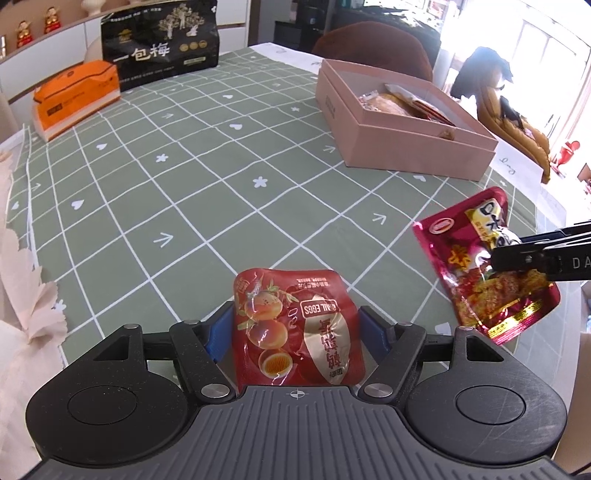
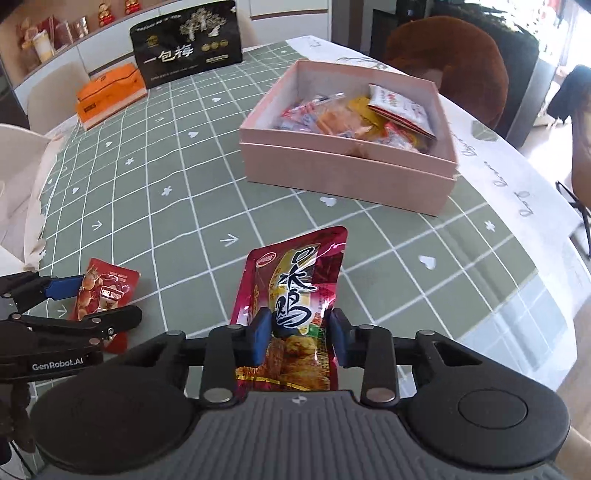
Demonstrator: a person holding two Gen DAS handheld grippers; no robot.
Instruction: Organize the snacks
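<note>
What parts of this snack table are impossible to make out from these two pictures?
- Pink box contents: in the left wrist view its near wall hides most packets.
- Quail egg packet: its lower end is hidden behind the left tongs body in the left view.
- Chicken snack packet: the right tongs cover its lower print in the right view.
- Shelf figurines: too small.
- Window area, left view: washed out by glare.

1. Left hand-held gripper point(image 1: 297, 332): black linkage arms, blue finger pads point(image 1: 218, 332), silver pivot screws, two round black discs, grey ribbed body with a small crosshair mark.
2. Right hand-held gripper point(image 2: 297, 334): same build; side lettering begins "DA", the rest cut off.
3. White "GenRobot.AI" marking on the left unit.
</note>
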